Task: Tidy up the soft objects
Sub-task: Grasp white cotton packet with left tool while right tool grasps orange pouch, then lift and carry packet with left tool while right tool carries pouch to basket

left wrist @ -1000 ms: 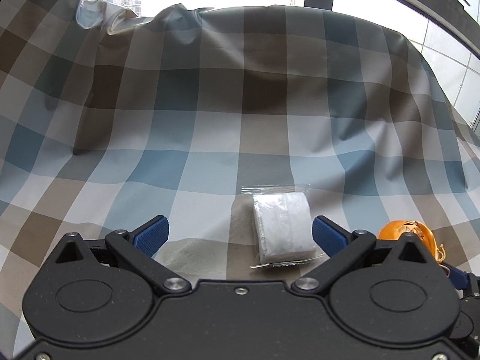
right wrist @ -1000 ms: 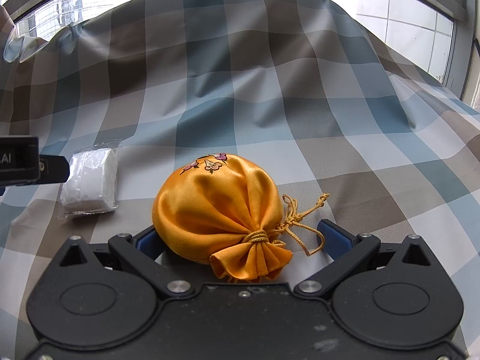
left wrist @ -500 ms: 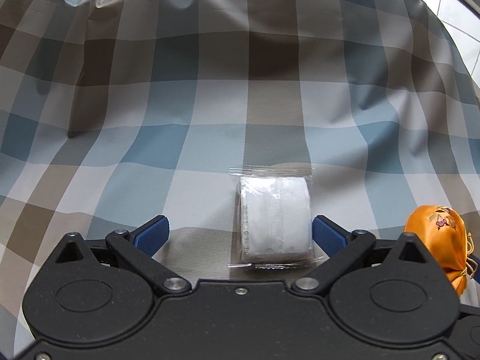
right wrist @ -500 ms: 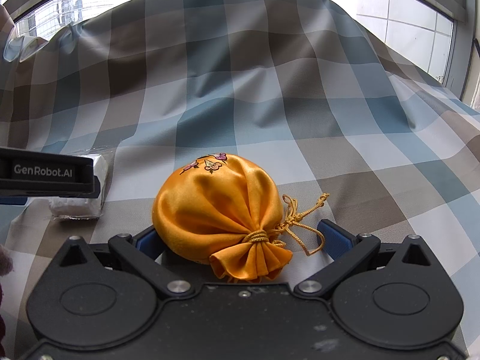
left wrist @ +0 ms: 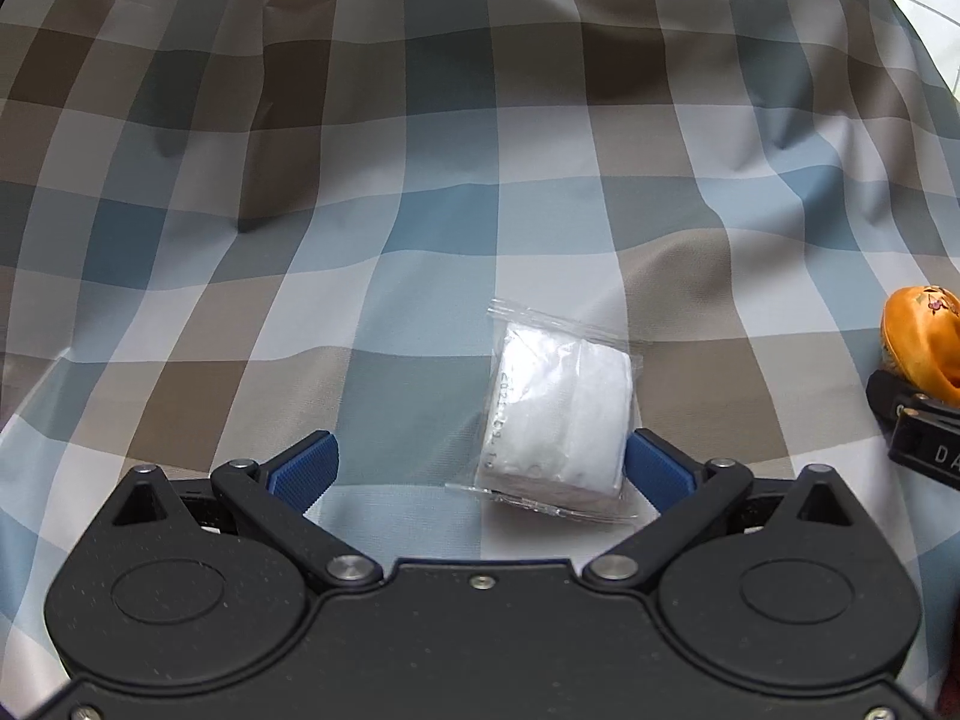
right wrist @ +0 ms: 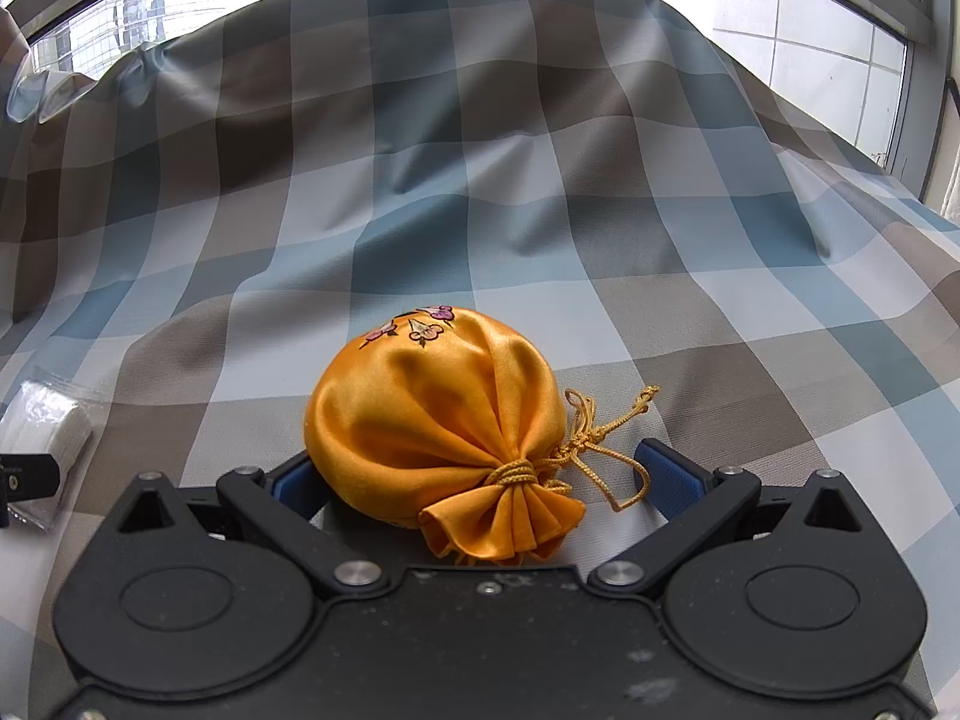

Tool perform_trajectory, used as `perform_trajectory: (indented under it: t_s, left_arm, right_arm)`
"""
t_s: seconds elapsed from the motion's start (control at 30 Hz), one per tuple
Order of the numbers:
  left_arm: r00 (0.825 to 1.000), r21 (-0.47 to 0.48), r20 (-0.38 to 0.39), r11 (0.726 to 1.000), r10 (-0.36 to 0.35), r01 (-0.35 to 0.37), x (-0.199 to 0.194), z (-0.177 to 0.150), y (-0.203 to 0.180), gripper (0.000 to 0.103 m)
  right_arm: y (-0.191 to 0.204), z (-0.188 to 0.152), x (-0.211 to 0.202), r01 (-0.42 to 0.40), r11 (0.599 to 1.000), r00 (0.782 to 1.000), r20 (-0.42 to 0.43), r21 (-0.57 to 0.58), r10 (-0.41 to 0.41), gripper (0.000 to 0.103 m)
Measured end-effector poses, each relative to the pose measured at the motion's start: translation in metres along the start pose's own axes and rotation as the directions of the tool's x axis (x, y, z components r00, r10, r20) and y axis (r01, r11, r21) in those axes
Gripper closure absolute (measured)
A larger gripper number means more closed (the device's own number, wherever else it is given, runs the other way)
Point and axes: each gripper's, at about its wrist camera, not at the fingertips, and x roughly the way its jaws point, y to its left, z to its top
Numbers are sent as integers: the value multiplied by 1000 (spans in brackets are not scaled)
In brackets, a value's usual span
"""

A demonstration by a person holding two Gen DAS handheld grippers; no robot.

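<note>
A white folded cloth in a clear plastic bag (left wrist: 561, 414) lies on the checked cloth, tilted, between the jaws of my open left gripper (left wrist: 480, 468), close against the right finger (left wrist: 657, 471). It also shows at the left edge of the right wrist view (right wrist: 45, 426). An orange satin drawstring pouch (right wrist: 438, 420) with embroidered flowers lies between the jaws of my open right gripper (right wrist: 480, 480), its tied neck and cord toward the camera. The pouch also shows at the right edge of the left wrist view (left wrist: 921, 336).
A blue, brown and white checked cloth (left wrist: 420, 228) covers the whole surface and rises at the back. Windows (right wrist: 810, 18) stand behind it. Part of the left gripper (right wrist: 24, 480) shows at the left of the right wrist view.
My left gripper has tilted downward and shifted left; the bagged cloth now sits tilted against its right finger. The right gripper and the pouch have stayed still.
</note>
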Motion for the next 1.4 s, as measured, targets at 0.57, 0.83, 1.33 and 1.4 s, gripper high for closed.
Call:
perform_trajectory:
  t_s: [0.57, 0.83, 1.33, 1.4]
  left_arm:
    - [992, -162, -117, 985, 36, -55, -5, -16, 54, 6]
    - [1000, -105, 12, 994, -13, 15, -22, 1, 21, 5]
    - [998, -193, -12, 979, 56, -57, 26, 19, 10, 22]
    - [1000, -191, 2, 981, 25, -24, 23, 17, 9, 40]
  right_arm:
    - [0, 0, 0, 1, 1000, 1000, 0, -1, -1, 0]
    - [0, 0, 0, 1, 1000, 1000, 0, -1, -1, 0]
    - [0, 0, 0, 1, 1000, 1000, -1, -1, -1, 0]
    - [0, 0, 0, 1, 1000, 1000, -1, -2, -1, 0]
